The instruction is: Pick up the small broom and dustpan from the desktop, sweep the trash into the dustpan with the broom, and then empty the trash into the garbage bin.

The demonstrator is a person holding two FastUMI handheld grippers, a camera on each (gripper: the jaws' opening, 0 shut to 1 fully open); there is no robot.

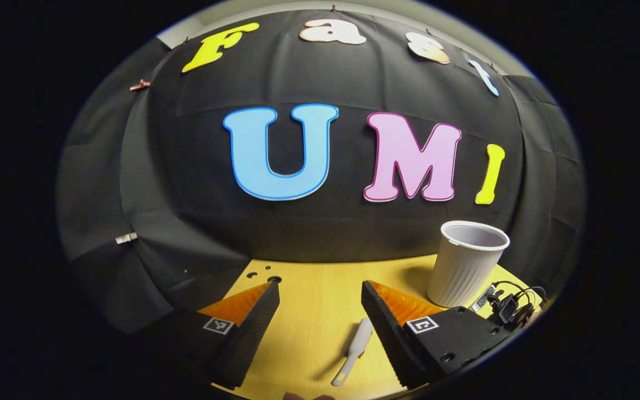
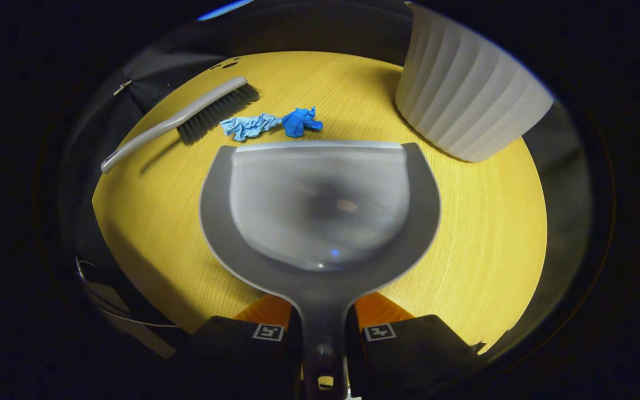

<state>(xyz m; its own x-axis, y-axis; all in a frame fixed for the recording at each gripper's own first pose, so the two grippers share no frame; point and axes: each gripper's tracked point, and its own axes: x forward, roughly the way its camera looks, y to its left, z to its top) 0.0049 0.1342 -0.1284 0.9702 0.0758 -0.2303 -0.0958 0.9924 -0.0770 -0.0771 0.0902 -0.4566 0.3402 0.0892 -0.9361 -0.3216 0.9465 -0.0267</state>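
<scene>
Wood-grain desktop (image 2: 464,233) (matt), glossy plastic dustpan (image 2: 320,194).

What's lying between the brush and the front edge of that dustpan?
In the right gripper view, crumpled blue paper scraps lie on the table between the brush and the dustpan, just beyond the pan's lip.
</scene>
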